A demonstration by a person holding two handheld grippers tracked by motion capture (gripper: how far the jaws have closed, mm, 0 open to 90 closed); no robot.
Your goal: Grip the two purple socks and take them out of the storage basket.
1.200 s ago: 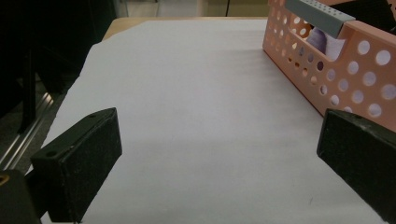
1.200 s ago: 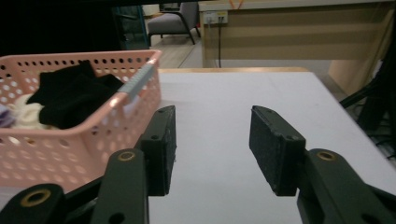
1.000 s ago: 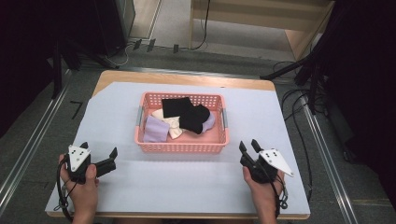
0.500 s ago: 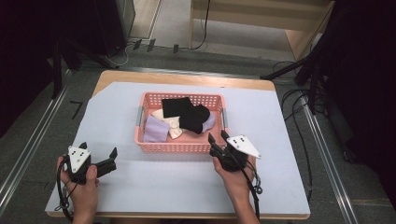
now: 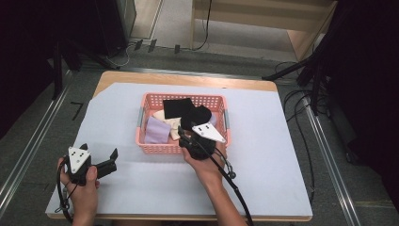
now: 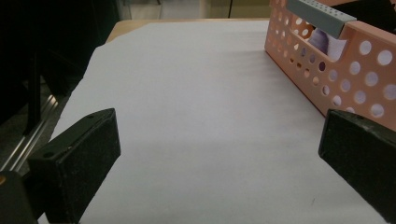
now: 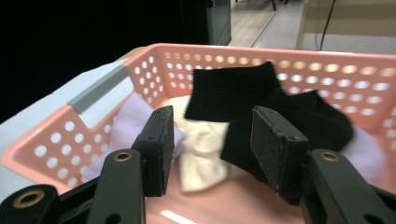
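Right gripper view: jaws of right gripper (image 7: 212,149) spread over pink basket (image 7: 116,84), cream sock (image 7: 205,144) between them, black sock (image 7: 289,116) touching it, likely snagging both; left gripper (image 5: 96,162) spread, idle on white sheet (image 5: 155,188).

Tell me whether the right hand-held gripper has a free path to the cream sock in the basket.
Probably yes. The right hand-held gripper hangs over the pink basket with jaws open, and the cream sock lies just ahead between them. A black sock overlaps the cream one's right side and might get pinched along with it.
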